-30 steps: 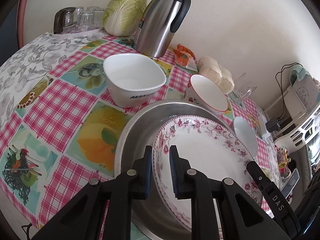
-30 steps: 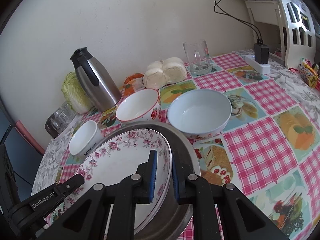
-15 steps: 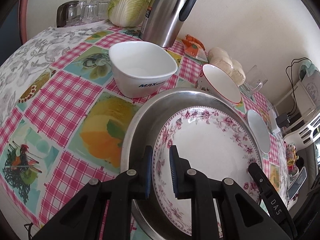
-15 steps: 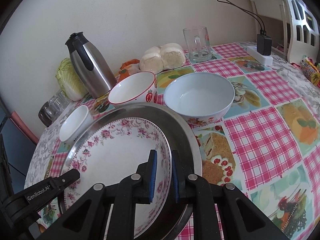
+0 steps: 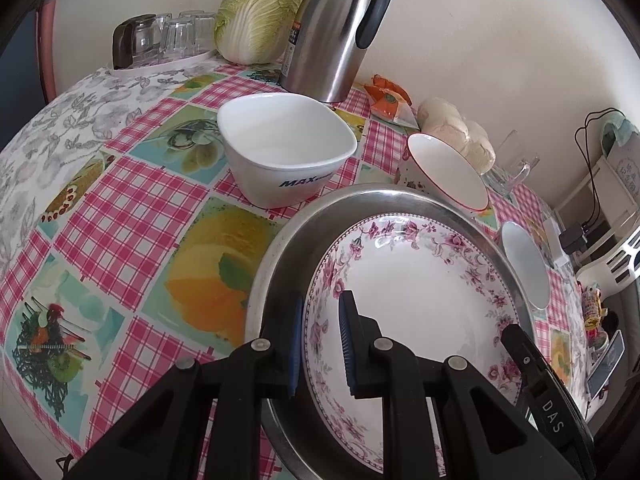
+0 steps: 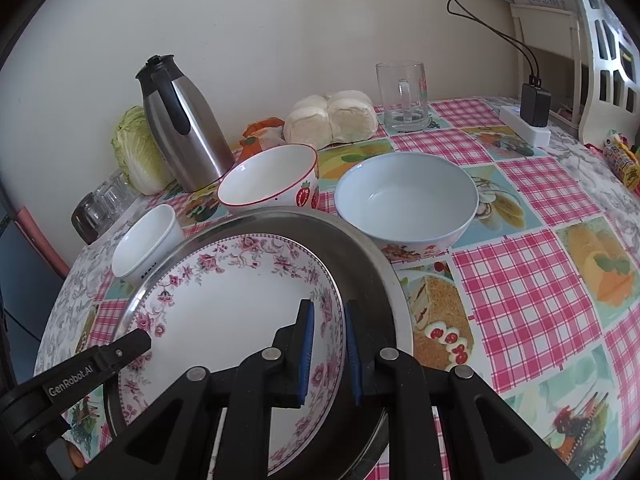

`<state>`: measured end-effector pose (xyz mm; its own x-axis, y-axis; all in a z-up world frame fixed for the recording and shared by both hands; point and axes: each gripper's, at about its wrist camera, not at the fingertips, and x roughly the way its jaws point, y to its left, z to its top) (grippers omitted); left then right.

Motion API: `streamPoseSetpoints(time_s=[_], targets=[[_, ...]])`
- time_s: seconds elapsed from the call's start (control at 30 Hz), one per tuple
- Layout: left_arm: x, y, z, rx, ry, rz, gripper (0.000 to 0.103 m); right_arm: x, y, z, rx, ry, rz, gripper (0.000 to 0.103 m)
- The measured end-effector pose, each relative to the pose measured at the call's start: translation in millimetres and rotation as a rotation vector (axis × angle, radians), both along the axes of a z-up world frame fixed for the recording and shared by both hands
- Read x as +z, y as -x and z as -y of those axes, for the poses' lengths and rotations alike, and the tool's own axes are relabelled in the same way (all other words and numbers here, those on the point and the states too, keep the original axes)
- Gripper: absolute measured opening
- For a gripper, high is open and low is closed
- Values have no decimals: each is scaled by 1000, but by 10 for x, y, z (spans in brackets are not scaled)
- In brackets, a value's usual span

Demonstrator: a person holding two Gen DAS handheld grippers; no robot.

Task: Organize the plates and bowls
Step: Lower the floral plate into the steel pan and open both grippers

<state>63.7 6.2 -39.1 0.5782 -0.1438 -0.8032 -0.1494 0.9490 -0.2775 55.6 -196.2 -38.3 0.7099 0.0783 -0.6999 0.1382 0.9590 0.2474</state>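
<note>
A floral-rimmed plate lies inside a round steel tray. My left gripper is shut on the plate's left rim, one pad inside and one outside. On the opposite rim my right gripper is shut in the same way. Each gripper's finger shows at the far side in the other's view. Behind the tray stand a white square bowl, a red-rimmed strawberry bowl and a pale blue bowl.
Along the wall stand a steel thermos, a cabbage, a tray of glasses, buns and a glass mug. A power strip with a charger sits at the back right. The checked tablecloth stretches right of the tray.
The floral plate has come down from a tilt and now sits flatter in the steel tray. Both grippers have kept their hold on its rim.
</note>
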Motion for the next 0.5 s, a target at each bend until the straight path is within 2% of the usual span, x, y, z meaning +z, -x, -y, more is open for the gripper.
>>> streamPoseSetpoints(time_s=[0.13, 0.23, 0.4, 0.5], targets=[[-1, 3, 0, 0, -2, 0, 18, -1, -2, 1, 1, 0, -2, 19], [-3, 3, 13, 2, -10, -1, 18, 10, 6, 12, 8, -11, 0, 27], [-6, 3, 28, -1, -19, -2, 21, 53, 32, 22, 12, -7, 12, 29], [5, 8, 54, -7, -21, 0, 28, 78, 54, 49, 7, -12, 20, 29]])
